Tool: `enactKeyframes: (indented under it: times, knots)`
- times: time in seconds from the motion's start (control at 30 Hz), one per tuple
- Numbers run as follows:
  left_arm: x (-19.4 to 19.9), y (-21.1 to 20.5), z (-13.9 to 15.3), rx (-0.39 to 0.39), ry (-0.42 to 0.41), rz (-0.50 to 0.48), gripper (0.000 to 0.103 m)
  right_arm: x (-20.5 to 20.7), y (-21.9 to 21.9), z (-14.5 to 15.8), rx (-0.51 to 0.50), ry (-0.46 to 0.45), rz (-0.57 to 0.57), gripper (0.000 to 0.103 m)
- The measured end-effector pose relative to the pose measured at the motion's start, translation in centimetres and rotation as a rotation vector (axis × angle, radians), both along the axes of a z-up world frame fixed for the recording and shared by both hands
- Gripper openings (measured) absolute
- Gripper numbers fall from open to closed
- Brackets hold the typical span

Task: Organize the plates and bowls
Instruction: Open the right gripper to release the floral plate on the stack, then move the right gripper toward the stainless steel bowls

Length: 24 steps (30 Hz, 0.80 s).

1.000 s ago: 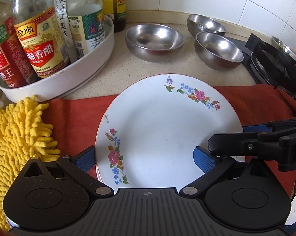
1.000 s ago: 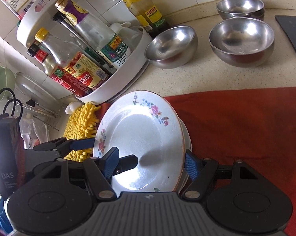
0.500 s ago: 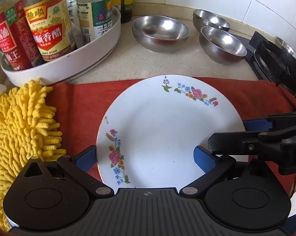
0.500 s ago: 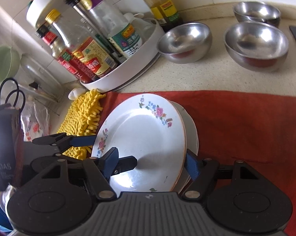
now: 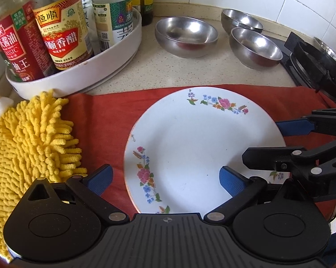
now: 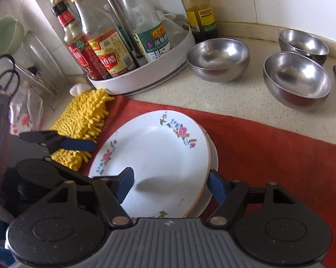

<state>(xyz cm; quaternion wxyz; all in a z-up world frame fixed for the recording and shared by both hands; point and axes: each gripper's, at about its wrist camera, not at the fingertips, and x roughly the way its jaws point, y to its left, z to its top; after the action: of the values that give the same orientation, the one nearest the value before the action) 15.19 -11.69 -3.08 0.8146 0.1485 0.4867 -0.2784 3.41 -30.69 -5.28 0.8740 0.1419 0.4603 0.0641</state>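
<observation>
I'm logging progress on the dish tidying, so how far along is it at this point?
Done: the floral plate lies on another plate, stacked on the red cloth. In hand: nothing is gripped; the left gripper and right gripper are both open, straddling the stack's edges. Left: three steel bowls stand apart on the counter, the wide bowl, the near bowl and the far bowl, not nested.

Each gripper — the left gripper and the right gripper — had a matte black body with a ribbed grey-black centre panel bearing a small cross mark at 12 o'clock. Round black discs sat at 4 and 8 o'clock, silver rivets pinned the black linkage arms, and the fingers wore blue textured pads.
</observation>
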Motion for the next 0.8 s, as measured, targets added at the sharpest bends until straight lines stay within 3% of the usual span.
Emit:
enactKeyframes:
  times: [0.1, 0.2, 0.3, 0.33, 0.53, 0.8]
  knots:
    - [0.2, 0.7, 0.4, 0.0, -0.008, 0.024, 0.102, 0.2, 0.6, -0.2, -0.067, -0.001, 0.012, 0.071]
    - [0.8, 1.8, 1.2, -0.032, -0.003, 0.058, 0.102, 0.3, 0.7, -0.1, -0.049, -0.021, 0.024, 0.074]
    - [1.1, 2.3, 1.8, -0.035, -0.02, 0.085, 0.102, 0.8, 0.8, 0.3, 0.09, -0.041, 0.08, 0.071]
    - [1.2, 2.4, 2.0, -0.037, -0.025, 0.091, 0.102, 1.1, 0.9, 0.3, 0.084, -0.037, 0.081, 0.072]
    - [1.5, 2.0, 2.4, -0.049, -0.032, 0.11, 0.103, 1.0, -0.8, 0.2, 0.071, -0.046, -0.001, 0.072]
    - [1.4, -1.5, 1.9, -0.025, -0.035, 0.05, 0.102, 0.1, -3.0, -0.2, 0.084, -0.03, -0.083, 0.072]
